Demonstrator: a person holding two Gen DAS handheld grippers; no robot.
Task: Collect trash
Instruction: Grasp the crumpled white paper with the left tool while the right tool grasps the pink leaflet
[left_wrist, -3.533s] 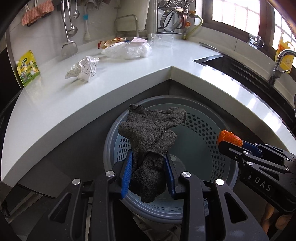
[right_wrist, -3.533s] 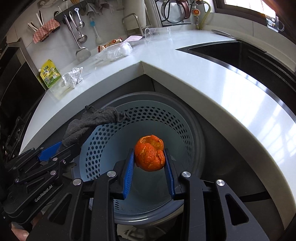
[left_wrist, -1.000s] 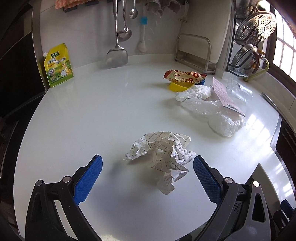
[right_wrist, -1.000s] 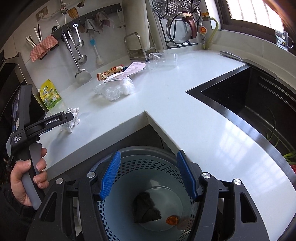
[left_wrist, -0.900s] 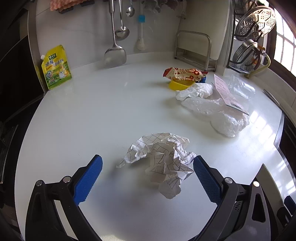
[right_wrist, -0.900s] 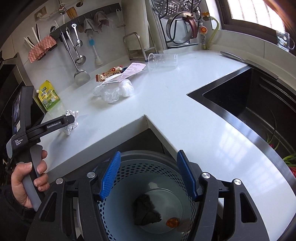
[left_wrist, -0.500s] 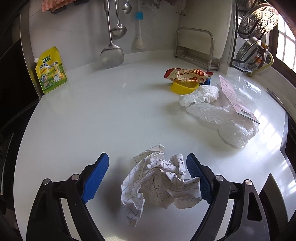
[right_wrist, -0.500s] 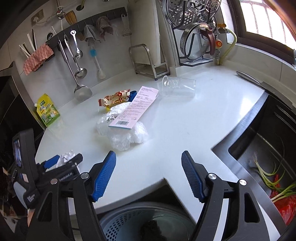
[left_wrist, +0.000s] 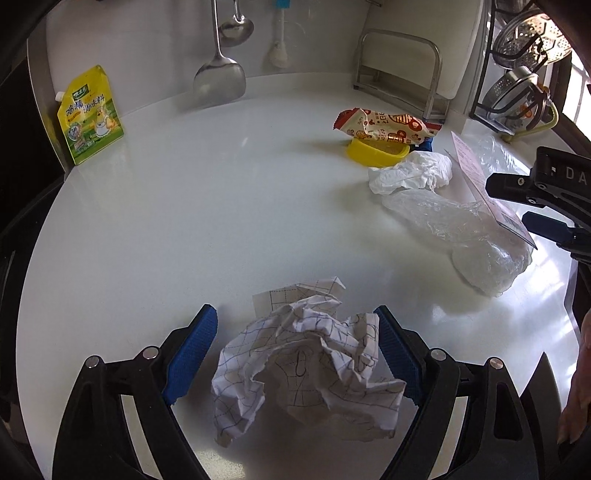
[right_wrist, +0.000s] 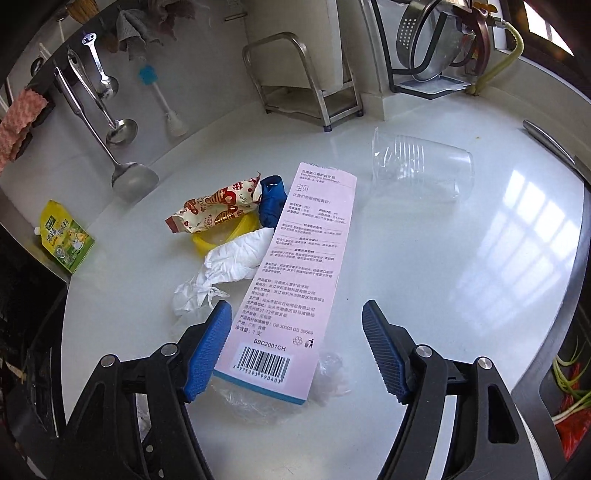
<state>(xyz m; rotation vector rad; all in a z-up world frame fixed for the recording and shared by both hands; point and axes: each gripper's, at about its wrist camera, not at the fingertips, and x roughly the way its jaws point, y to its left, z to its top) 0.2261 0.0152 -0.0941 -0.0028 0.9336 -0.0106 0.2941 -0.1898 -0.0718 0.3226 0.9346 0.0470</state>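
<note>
left claw (left_wrist: 295, 343): spread, narrowed round crumpled paper (left_wrist: 306, 365), ungripped | right claw (right_wrist: 295, 347): spread, arrived from bin, pink card (right_wrist: 291, 273) between pads | next: clench both

Home kitchen, corner worktop by a window.

Glossy white stone countertop (left_wrist: 184, 221) with a curved upstand; steel spatula (left_wrist: 220, 79) and steel ladle (right_wrist: 120, 127) hang off a dark wall rail (right_wrist: 48, 74), next to a pink dishcloth (right_wrist: 18, 122) and a blue-handled bottle brush (right_wrist: 162, 103). Chrome cutting-board stand (right_wrist: 314, 85) holds a white board. Black wire dish rack (right_wrist: 436, 48) carries a perforated steel steamer plate. Yellow-green seasoning pouch (left_wrist: 88, 114) leans on the wall. Dark sink (right_wrist: 569, 369) at the right, green onion scraps in it.
</note>
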